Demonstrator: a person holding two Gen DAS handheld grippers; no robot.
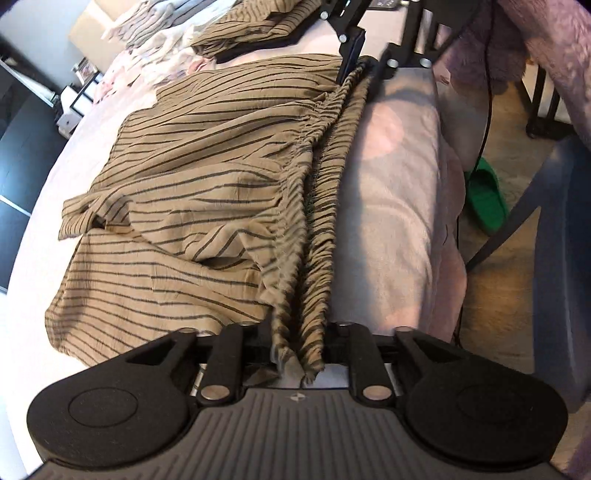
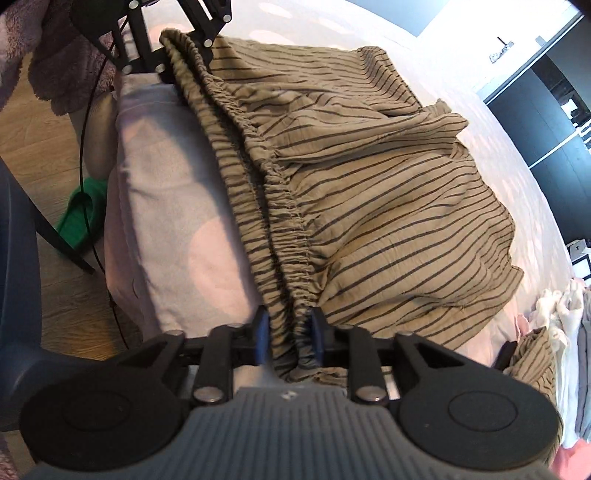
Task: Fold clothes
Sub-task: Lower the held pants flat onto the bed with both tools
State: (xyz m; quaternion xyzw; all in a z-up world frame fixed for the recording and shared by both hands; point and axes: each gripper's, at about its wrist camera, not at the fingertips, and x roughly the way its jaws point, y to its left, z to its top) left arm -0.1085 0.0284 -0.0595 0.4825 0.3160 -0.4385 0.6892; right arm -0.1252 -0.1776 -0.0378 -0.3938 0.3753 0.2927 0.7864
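A tan garment with dark stripes lies spread on the pink bed; its gathered elastic waistband runs along the bed's near side. My left gripper is shut on one end of the waistband. My right gripper is shut on the other end, and the waistband stretches between them. Each gripper shows at the far end in the other's view: the right one in the left wrist view, the left one in the right wrist view. The garment's body lies wrinkled on the bed.
A folded striped piece and a pile of white and pink clothes lie at the bed's far end, also in the right wrist view. A green slipper, a black cable and a blue chair are on the wooden floor beside the bed.
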